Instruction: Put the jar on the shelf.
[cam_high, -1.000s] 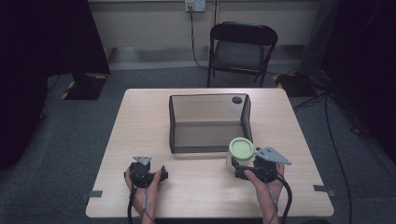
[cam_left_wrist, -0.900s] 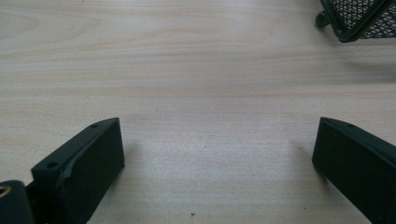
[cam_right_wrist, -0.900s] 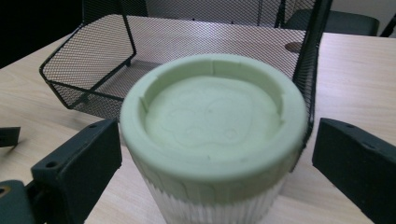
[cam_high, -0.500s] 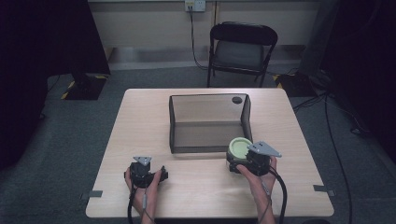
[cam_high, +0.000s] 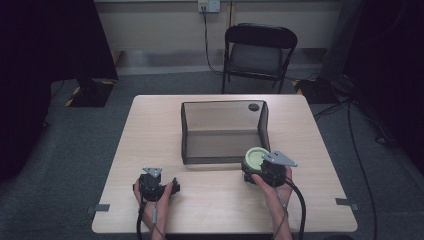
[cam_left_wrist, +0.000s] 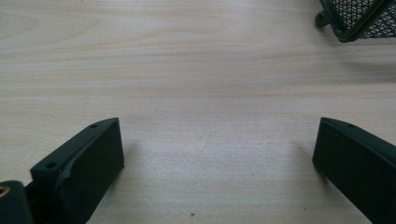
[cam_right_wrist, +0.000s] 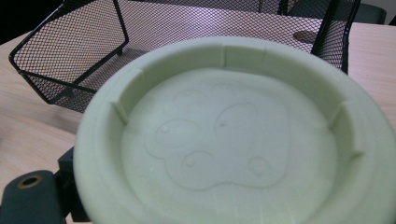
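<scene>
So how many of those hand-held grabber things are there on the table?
2. The left gripper sits near the table's front edge, jaws open and empty. The right gripper is beside the basket's front corner, with a green lid.

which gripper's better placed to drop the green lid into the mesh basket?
Right. The right gripper already carries the green lid beside the mesh basket; the left gripper sits open and apart on the table.

The left gripper (cam_left_wrist: 217, 163) presents its two black jaws spread wide apart, one at each lower corner, with nothing between them. Beneath and beyond them lies the pale, light-grained wooden table top (cam_left_wrist: 196, 70). A corner of the black wire-mesh basket (cam_left_wrist: 357, 18) stands on that table top, far beyond the right-hand jaw.
</scene>
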